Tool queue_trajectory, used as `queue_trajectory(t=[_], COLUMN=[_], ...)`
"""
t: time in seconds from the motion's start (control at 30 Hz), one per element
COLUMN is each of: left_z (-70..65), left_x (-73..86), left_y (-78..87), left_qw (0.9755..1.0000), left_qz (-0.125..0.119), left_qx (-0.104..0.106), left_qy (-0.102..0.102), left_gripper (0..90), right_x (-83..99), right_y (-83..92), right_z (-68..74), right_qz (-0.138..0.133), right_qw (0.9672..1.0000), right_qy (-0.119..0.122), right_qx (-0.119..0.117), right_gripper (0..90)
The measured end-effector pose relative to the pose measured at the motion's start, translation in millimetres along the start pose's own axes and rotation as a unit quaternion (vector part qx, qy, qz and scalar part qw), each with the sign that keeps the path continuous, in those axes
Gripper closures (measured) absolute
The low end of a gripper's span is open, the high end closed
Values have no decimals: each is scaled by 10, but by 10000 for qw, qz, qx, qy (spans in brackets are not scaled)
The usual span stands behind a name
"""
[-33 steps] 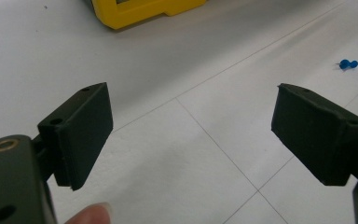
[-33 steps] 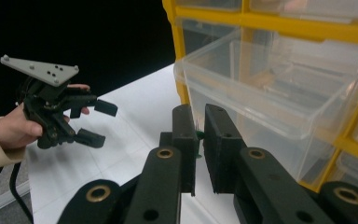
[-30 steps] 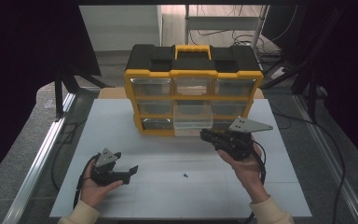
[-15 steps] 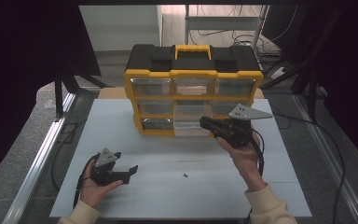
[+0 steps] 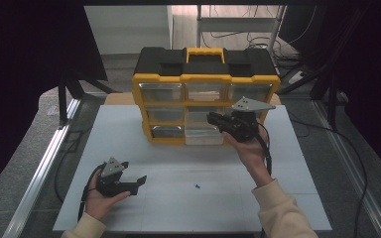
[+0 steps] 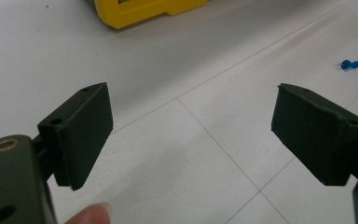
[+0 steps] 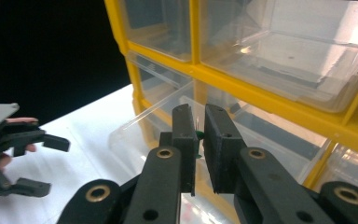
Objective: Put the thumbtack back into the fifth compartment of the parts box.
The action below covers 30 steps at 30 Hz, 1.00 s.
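I have the right gripper [image 7: 199, 140] raised in front of the yellow drawer box [image 5: 206, 79], jaws clamped on a small green pin [image 7: 198, 135], over the pulled-out clear drawer [image 5: 203, 135] in its bottom row. It looks light, stiff and sharp, easily dropped; pinch the head. A blue pin [image 6: 350, 64] lies on the table [image 5: 287, 163] before the box. Left gripper [image 6: 191, 135] rests low, jaws apart.
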<state>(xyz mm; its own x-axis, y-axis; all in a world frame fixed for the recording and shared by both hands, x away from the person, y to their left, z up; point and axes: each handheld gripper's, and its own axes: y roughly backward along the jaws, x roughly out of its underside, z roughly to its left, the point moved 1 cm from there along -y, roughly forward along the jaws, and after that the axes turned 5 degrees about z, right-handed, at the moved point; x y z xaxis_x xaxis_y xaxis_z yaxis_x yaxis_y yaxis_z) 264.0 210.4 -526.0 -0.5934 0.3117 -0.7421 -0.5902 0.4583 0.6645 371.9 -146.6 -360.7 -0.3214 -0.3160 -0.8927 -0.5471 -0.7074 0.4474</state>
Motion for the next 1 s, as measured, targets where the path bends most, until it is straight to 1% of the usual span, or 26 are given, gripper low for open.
queue_trajectory(t=[0.07,0.27,0.3,0.33,0.37,0.43,0.47,0.53,0.63,0.7,0.73,0.77,0.87,0.97,1.0], left_z=[0,-4,-4,-4,-3,-4,-4,-6,-9,-6,-6,-6,-9,-12,-12], left_x=[1,1,1,1,1,1,1,1,0,0,0,0,-2,-3,-4], left_y=[-1,-4,-4,-4,-3,-5,-5,-10,-7,-3,-3,-3,-6,-5,-2], left_qw=[10000,10000,10000,10000,10000,10000,10000,10000,10000,10000,10000,10000,10000,10000,10000], left_qz=[1,19,20,20,16,11,11,15,5,-3,-3,-3,-1,-4,1], left_qx=[0,-1,-3,-3,-3,-5,-5,-5,-4,-10,-10,-10,-10,-13,-11], left_qy=[1,-22,-24,-24,-21,-15,-15,-14,-16,-14,-14,-13,-11,-13,-12], left_gripper=[130,130,130,130,130,130,130,130,130,131,131,131,130,130,130], right_x=[-22,-59,-57,-57,-46,-30,-27,-23,-4,23,23,60,129,208,239], right_y=[-30,-97,-106,-106,-131,-127,-115,-77,-13,41,41,101,191,279,302], right_z=[-15,-70,-76,-76,-79,-60,-50,-37,-17,1,1,28,73,104,113], right_qz=[44,137,172,172,258,257,219,157,96,52,52,-17,-31,-46,-31], right_qw=[9999,9996,9995,9995,9993,9991,9993,9996,9999,10000,10000,10000,9999,9998,9998], right_qy=[52,43,50,50,106,117,85,39,15,20,20,38,75,61,77], right_qx=[106,244,272,272,249,320,290,224,104,39,39,-59,-118,-192,-181], right_gripper=[827,820,785,785,603,480,421,346,310,301,301,299,300,302,302])
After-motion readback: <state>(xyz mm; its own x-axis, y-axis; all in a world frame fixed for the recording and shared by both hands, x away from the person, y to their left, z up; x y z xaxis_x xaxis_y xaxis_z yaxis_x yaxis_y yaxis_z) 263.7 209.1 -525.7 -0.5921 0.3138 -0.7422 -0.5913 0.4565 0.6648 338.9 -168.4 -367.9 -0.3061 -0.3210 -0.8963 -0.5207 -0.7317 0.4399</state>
